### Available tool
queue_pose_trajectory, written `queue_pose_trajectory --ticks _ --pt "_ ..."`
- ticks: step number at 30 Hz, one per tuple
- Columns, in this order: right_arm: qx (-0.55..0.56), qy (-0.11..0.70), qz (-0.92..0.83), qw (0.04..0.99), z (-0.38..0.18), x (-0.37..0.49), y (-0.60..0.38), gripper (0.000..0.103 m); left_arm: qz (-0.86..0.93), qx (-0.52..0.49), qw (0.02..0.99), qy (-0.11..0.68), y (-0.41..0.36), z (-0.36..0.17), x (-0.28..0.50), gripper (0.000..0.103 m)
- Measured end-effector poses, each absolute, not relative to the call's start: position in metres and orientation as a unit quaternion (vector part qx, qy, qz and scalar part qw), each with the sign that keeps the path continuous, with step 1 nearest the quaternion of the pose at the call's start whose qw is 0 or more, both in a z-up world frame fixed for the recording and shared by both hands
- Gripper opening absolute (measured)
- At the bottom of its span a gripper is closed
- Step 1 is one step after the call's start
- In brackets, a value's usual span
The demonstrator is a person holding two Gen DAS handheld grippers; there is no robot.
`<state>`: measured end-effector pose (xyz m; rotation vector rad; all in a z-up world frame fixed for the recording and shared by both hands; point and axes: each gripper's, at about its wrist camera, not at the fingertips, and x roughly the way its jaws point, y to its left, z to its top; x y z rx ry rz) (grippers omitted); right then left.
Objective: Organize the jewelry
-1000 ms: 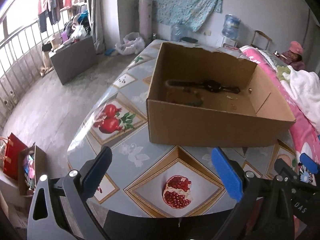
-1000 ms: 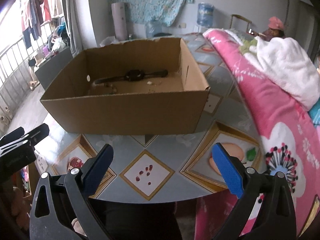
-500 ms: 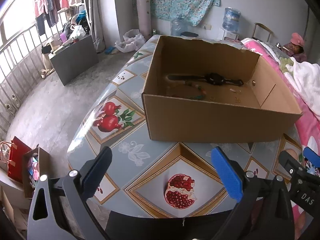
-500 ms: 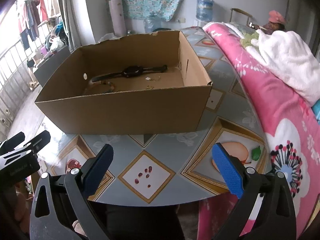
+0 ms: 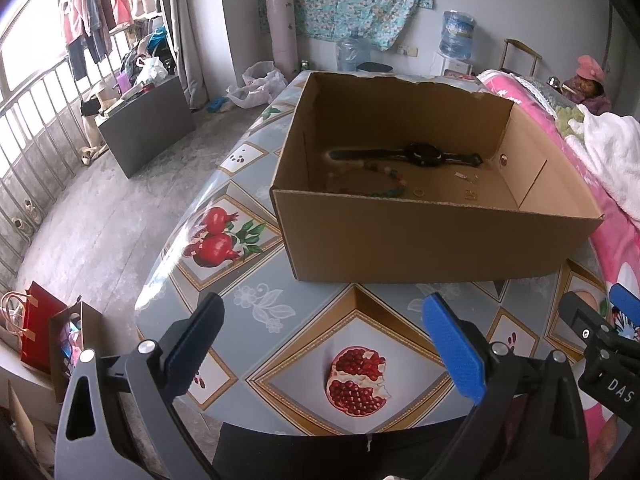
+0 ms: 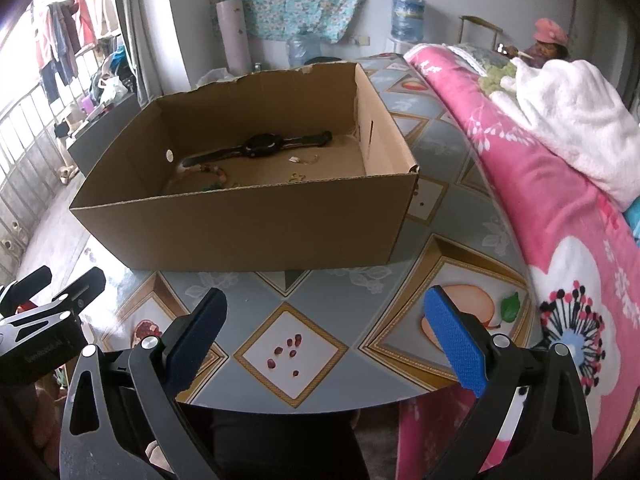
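Observation:
An open cardboard box [image 5: 432, 240] [image 6: 256, 228] stands on the patterned table. Inside lie a black wristwatch [image 5: 420, 155] [image 6: 260, 146], a beaded bracelet [image 5: 384, 180] [image 6: 216, 172], a small gold ring [image 5: 418, 192] and small gold pieces [image 5: 471, 194] [image 6: 298, 177]. My left gripper [image 5: 324, 340] is open and empty, above the table's near edge in front of the box. My right gripper [image 6: 326, 328] is open and empty, also short of the box. Each gripper shows at the edge of the other's view.
The table [image 5: 248, 308] has a fruit-print cover. A pink floral blanket [image 6: 540, 184] and a white blanket [image 6: 572, 116] lie along the right side. A person in a pink hat [image 6: 548, 40] sits at the back right. Bags [image 5: 40, 332] stand on the floor at left.
Both grippers have risen and tilted, so more of the box floor and the jewelry shows. Both stay open and empty. Nothing in the box moved.

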<state>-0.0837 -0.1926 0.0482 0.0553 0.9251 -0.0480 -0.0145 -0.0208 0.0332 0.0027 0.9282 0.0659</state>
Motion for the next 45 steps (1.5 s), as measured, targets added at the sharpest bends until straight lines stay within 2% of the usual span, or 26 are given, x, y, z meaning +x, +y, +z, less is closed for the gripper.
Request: queue_pose_trajectory --ticks 45 --pt "0.026 0.447 -0.024 0.894 0.0463 -0.0842 -0.1916 0.095 0.03 0.006 0.892 0.452 -0.0194 0.0282 -0.0145 0.097"
